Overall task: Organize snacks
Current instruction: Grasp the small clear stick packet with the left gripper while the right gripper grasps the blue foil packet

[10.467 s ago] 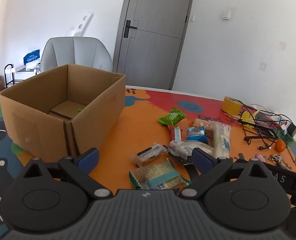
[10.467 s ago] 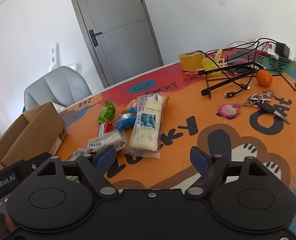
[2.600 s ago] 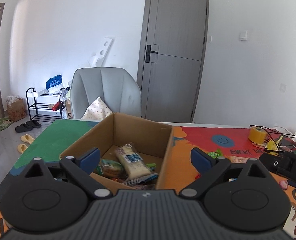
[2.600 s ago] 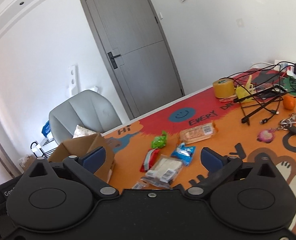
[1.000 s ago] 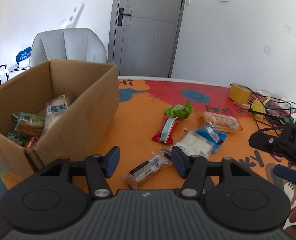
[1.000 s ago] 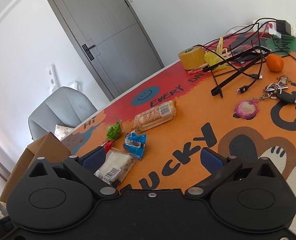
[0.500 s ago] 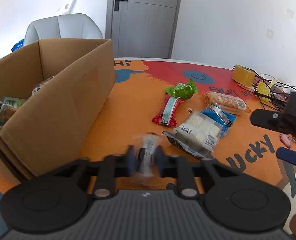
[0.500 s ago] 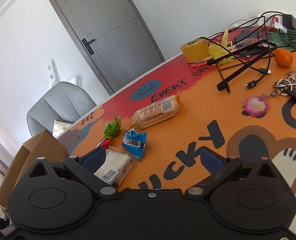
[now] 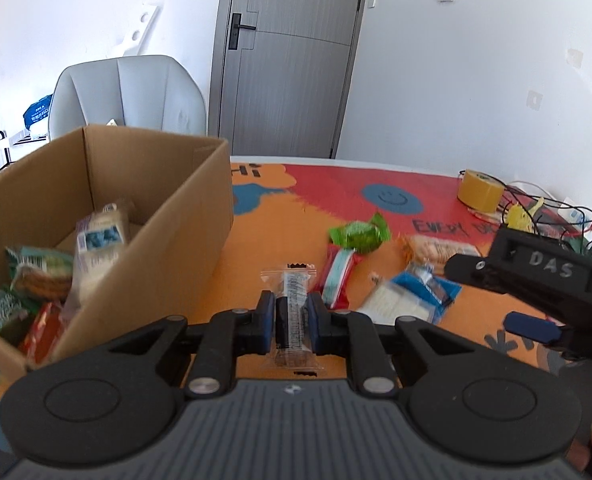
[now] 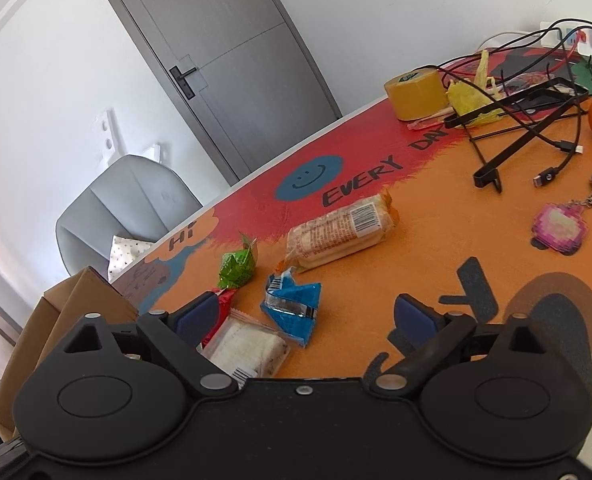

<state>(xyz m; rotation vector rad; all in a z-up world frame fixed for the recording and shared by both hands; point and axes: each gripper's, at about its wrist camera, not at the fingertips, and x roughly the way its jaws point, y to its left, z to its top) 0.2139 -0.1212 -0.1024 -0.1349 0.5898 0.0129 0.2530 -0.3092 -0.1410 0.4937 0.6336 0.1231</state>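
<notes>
Snack bar [image 9: 294, 312] clenched in left gripper [image 9: 292, 322] beside cardboard box [image 9: 184, 216]; right gripper [image 10: 307, 318] closing, empty.

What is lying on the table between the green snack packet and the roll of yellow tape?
In the right wrist view, a long clear-wrapped biscuit pack lies between the green snack packet and the roll of yellow tape, beside the mat's smiley print.

Left gripper [image 9: 292, 320]: matte black plastic, ribbed grey top panel, two round discs, silver screws, blue-padded fingers [image 9: 266, 318]. Right gripper [image 10: 307, 314]: same black body, silver screws, blue pads; white "DAS" lettering on its side in the left view.
</notes>
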